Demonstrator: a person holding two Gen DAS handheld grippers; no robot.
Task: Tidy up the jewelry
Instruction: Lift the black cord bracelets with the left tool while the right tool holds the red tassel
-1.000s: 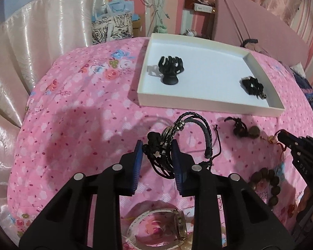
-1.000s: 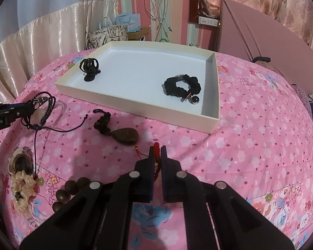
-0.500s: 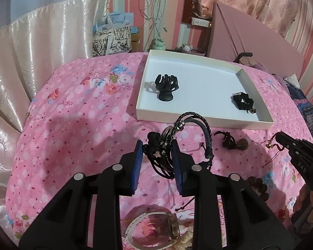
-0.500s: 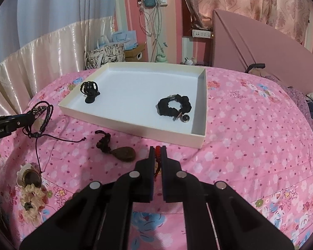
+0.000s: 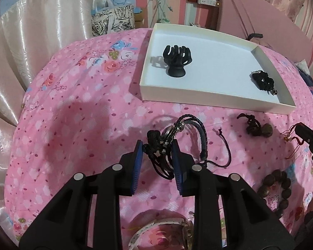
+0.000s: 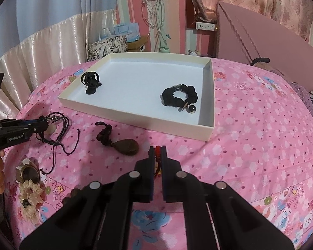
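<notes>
My left gripper [image 5: 157,145] is shut on a bundle of black braided cord bracelets [image 5: 195,129], held above the pink bedspread just in front of the white tray [image 5: 198,96]. It also shows in the right wrist view [image 6: 41,125]. My right gripper [image 6: 157,149] is shut on a red cord charm [image 6: 157,156], whose red strings show in the left wrist view [image 5: 290,135]. The tray holds a black claw hair clip [image 5: 177,60] at the left and a black scrunchie [image 6: 180,94] at the right.
On the bedspread lie a brown stone pendant on a knotted cord [image 6: 125,144], a brown wooden bead bracelet [image 5: 278,187], a watch with a floral fabric band [image 6: 29,179] and a white band [image 5: 162,229]. Curtains, bags and a pink headboard stand behind.
Both grippers keep their hold. The left gripper has dropped lower and closer to the tray after rising; the right gripper has lifted and drawn back a little with the red charm.
</notes>
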